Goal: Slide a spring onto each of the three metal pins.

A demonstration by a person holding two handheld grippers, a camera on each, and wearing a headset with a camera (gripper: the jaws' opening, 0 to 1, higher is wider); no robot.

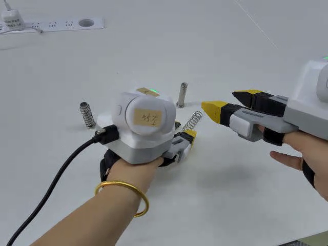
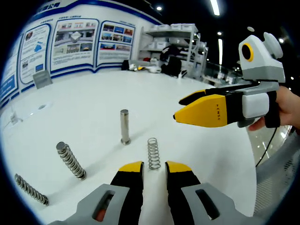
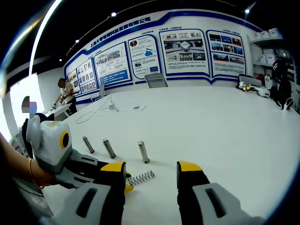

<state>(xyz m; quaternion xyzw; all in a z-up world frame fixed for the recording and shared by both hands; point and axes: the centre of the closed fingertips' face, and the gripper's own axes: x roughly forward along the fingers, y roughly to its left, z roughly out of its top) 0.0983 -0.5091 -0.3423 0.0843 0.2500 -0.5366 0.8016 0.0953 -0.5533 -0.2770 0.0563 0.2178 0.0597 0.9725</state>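
A loose spring (image 1: pixel 193 120) lies on the white table (image 1: pixel 215 46), its near end just ahead of my left gripper (image 1: pixel 185 136). In the left gripper view the spring (image 2: pixel 153 153) reaches to the gap between the slightly parted fingertips of my left gripper (image 2: pixel 154 167) without touching them. A bare metal pin (image 1: pixel 182 95) stands upright just beyond it, also seen as the pin (image 2: pixel 124 126) and the pin (image 3: pixel 143 152). Another pin (image 1: pixel 87 115) wears a spring at the left. Two spring-covered pins (image 3: pixel 109 148) show in the right gripper view. My right gripper (image 1: pixel 225 101) hovers open at the right, tips toward the spring (image 3: pixel 141 177).
A white power strip (image 1: pixel 56 23) lies at the table's far left edge. A black cable (image 1: pixel 56 179) trails from the left gripper toward the near left. People stand by another table (image 3: pixel 63 96) far off.
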